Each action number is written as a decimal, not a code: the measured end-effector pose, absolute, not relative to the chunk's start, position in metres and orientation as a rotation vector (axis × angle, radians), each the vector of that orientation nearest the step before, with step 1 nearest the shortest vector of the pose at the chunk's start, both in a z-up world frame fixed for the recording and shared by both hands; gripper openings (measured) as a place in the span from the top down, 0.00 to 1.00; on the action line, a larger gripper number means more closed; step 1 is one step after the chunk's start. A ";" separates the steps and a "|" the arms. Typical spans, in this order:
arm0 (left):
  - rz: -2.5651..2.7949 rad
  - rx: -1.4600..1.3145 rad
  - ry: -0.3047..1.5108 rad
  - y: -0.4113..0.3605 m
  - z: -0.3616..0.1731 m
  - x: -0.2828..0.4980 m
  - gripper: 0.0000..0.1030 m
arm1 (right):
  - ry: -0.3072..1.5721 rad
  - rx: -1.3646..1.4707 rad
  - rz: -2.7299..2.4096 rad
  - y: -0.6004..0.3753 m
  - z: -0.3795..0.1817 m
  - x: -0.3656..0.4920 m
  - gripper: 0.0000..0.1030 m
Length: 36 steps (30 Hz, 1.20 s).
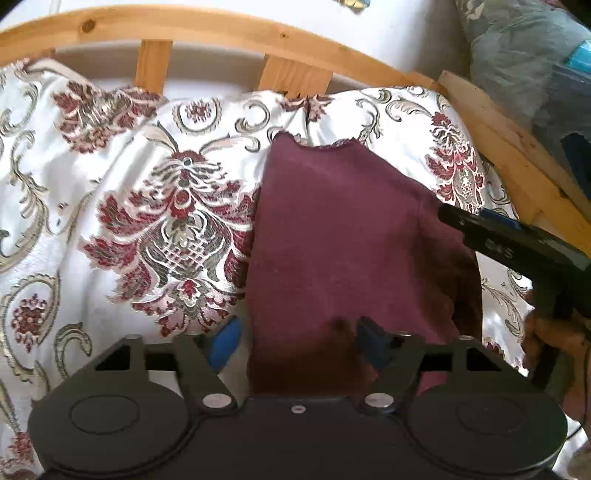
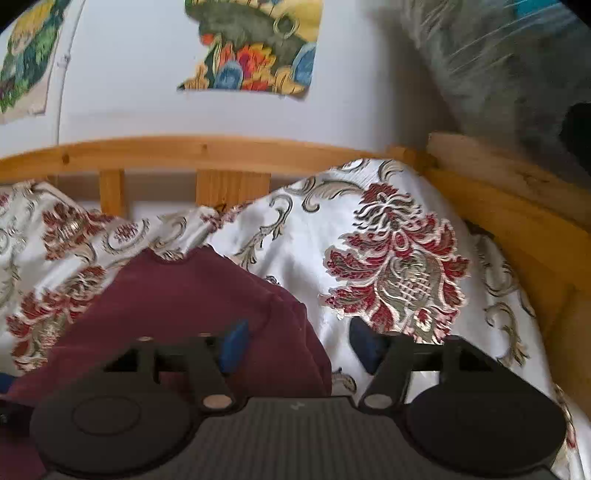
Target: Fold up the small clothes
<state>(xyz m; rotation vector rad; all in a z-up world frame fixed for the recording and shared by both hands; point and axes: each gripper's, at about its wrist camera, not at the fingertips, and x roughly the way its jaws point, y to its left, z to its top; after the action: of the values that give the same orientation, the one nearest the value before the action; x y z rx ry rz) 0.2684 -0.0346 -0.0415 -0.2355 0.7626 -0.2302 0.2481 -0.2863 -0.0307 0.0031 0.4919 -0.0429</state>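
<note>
A maroon garment lies folded in a tall flat shape on the patterned bedspread. My left gripper hovers over its near edge with the jaws wide apart. One blue pad stands left of the cloth and the other rests over it; neither presses. From the right, my right gripper reaches to the garment's right edge. In the right wrist view the right gripper is open. The garment has its right edge lying loose between the pads.
A wooden bed rail with slats runs along the back, and a wooden side board along the right. Grey-green bedding is piled beyond that board. Colourful pictures hang on the white wall. A hand holds the right gripper.
</note>
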 end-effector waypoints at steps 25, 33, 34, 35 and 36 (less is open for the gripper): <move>-0.225 0.051 0.428 -0.033 0.037 0.112 0.01 | 0.232 0.162 -0.246 -0.251 0.036 0.028 0.00; -0.206 0.032 0.407 -0.008 0.040 0.073 0.01 | 0.245 0.168 -0.227 -0.223 0.042 -0.009 0.00; -0.205 0.030 0.408 -0.005 0.040 0.071 0.01 | 0.249 0.169 -0.223 -0.220 0.042 -0.012 0.00; -0.204 0.027 0.410 -0.003 0.038 0.068 0.01 | 0.253 0.172 -0.221 -0.217 0.042 -0.015 0.00; -0.203 0.025 0.414 -0.001 0.037 0.066 0.01 | 0.257 0.175 -0.218 -0.214 0.042 -0.019 0.00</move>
<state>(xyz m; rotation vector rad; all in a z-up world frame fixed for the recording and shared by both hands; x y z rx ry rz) 0.0657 -0.0014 0.0370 0.0253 0.4142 -0.2026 -0.0194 -0.2138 0.0417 0.1750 0.2574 -0.2185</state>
